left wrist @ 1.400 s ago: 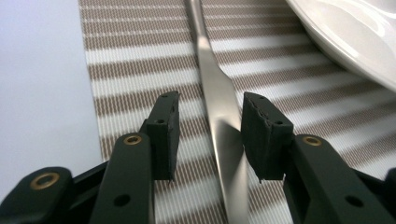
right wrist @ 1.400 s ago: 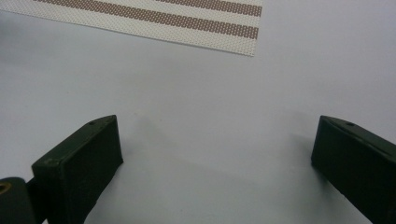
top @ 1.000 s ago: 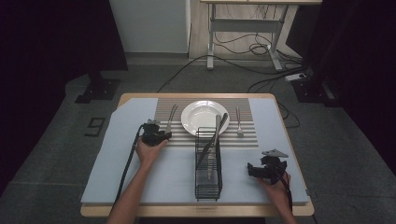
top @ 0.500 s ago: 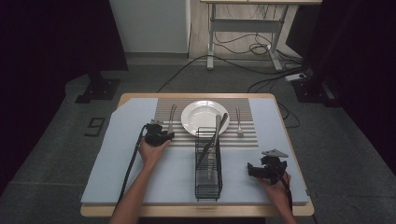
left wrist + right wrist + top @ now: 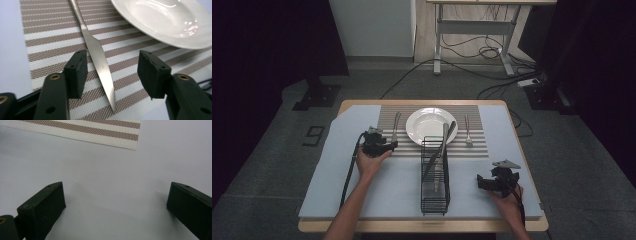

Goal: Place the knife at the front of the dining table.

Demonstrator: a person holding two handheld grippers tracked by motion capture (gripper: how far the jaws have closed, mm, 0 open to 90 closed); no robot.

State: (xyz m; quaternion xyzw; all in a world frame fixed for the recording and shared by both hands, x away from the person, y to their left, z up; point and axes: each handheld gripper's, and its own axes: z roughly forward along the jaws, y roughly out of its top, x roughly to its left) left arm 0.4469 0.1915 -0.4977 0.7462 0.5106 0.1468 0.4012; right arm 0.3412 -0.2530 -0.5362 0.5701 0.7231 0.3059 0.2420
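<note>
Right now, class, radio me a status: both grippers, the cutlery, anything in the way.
Left gripper open, jaws either side of the knife on the striped placemat. Right gripper open over bare mat. Nothing in the way; plate beside.

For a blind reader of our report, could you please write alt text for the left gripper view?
The left gripper, jaws open, sits low over a striped placemat with the handle of a metal fork lying between the two black jaws, untouched. A white plate rests on the mat at the upper right.
</note>
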